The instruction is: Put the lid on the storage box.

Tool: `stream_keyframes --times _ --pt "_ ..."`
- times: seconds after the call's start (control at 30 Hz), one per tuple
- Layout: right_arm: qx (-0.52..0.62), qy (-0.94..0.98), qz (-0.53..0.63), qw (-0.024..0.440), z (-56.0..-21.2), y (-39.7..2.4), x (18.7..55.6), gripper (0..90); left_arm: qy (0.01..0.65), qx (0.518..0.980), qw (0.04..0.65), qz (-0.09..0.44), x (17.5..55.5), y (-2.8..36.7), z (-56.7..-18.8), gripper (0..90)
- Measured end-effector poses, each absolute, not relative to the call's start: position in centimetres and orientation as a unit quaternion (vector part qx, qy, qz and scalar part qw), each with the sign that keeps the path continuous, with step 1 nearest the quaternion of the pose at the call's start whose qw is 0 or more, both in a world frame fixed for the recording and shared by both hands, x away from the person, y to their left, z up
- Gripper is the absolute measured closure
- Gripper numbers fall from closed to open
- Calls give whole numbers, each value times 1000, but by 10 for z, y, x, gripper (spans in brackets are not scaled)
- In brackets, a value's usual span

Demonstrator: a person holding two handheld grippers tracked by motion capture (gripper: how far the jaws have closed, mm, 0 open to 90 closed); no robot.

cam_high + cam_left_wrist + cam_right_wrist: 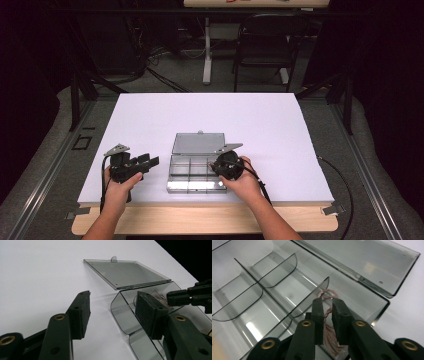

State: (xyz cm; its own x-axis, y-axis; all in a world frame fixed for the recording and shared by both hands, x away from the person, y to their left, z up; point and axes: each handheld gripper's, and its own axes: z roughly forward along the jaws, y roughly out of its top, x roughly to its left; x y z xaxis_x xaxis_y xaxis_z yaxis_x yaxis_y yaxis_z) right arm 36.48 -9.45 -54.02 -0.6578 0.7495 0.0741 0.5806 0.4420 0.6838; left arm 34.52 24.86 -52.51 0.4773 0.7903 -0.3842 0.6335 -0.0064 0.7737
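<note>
The pinkish twisted cord (pixel 327 315) lies coiled in the end compartment of the clear plastic compartment box (pixel 196 172), the one on your right-hand side, against the divider. Your right gripper (pixel 327 307) reaches down into that compartment, and the cord runs up through the narrow gap between its fingers (pixel 318 315). The gap is slim, with the strands passing between the pads; whether the pads press on the cord you cannot tell from here, though they look slightly parted rather than clamped.

From above, your right gripper (pixel 226 165) sits over the box's right end, your hand (pixel 245 182) behind it at the near edge. The box's hinged lid (pixel 198 143) lies folded back flat on the white tabletop (pixel 260 120), on the far side.

Your left gripper (pixel 150 161) hovers just beside the box's left end, its fingers (pixel 81 312) spread wide with bare tabletop between them, touching nothing. Its far finger lines up with the box's rounded left wall (pixel 121 315).
</note>
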Motion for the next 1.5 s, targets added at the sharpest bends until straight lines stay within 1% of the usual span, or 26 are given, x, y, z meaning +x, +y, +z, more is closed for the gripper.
stream_keyframes --times 0.3,0.57,0.67,0.73,0.9,1.03,1.5 --pt "406 824 377 115 -531 -101 365 739 506 703 494 80 345 248 -526 460" --pt "411 815 387 126 -527 -107 366 708 506 703 494 80 345 248 -526 460" --pt "412 812 392 130 -525 -109 366 739 506 702 494 80 345 249 -526 460" --pt "413 813 390 127 -523 -110 366 781 507 702 494 79 345 249 -526 461" --pt "407 819 383 128 -524 -109 366 816 507 701 495 79 345 249 -525 460" --pt "411 820 376 134 -526 -108 367 881 506 702 494 80 345 249 -526 461" --pt "412 830 351 133 -534 -98 372 895 506 702 494 79 345 249 -526 460"
